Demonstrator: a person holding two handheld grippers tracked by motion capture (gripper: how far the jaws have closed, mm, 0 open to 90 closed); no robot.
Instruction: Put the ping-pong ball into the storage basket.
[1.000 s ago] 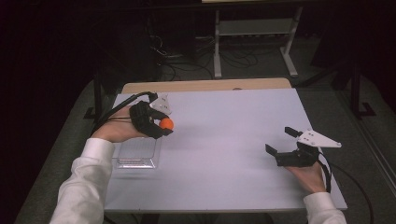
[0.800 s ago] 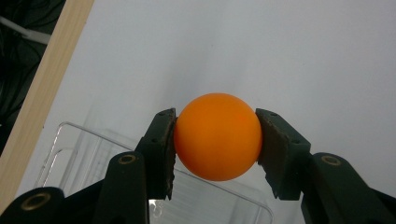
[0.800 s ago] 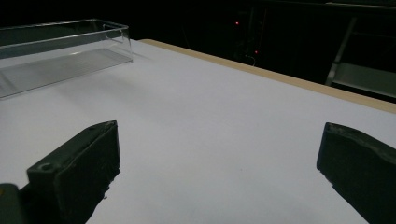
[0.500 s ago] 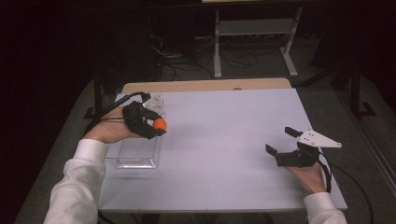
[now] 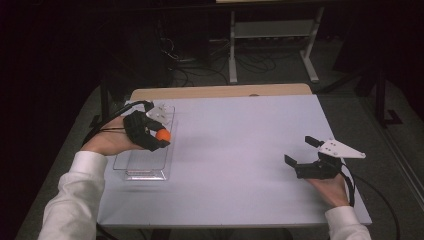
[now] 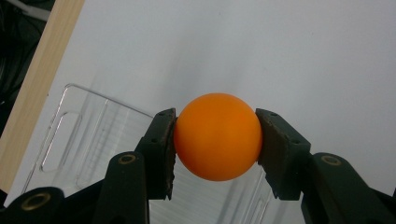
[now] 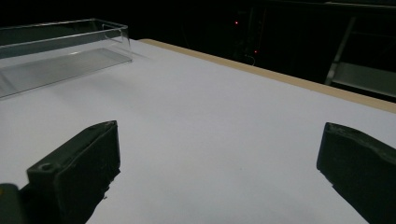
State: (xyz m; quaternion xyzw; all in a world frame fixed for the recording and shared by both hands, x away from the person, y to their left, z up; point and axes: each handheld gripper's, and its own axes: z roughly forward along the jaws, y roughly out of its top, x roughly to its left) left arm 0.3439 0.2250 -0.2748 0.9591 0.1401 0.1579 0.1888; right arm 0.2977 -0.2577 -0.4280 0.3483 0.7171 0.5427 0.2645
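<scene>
An orange ball point(image 6: 217, 136) is clamped between the two black pads of my left gripper point(image 6: 217, 140). In the high view that ball point(image 5: 162, 135) and the left gripper point(image 5: 159, 138) hang over the right rim of a clear plastic tray point(image 5: 143, 170) at the table's left side. The tray point(image 6: 79, 140) lies below and to the left of the ball in the left gripper view. My right gripper point(image 5: 300, 152) rests near the table's right front, jaws wide apart with nothing between them; its fingers point(image 7: 79, 168) frame bare white tabletop.
The white tabletop point(image 5: 240, 150) has a wooden strip point(image 5: 220, 91) along its far edge. The clear tray point(image 7: 60, 46) stands far off in the right gripper view. Behind the table are a metal shelf frame point(image 5: 272, 35) and cables on a dark floor.
My left gripper has carried the orange ball leftward, from the open tabletop to above the tray's right rim. The right gripper has stayed where it was.
</scene>
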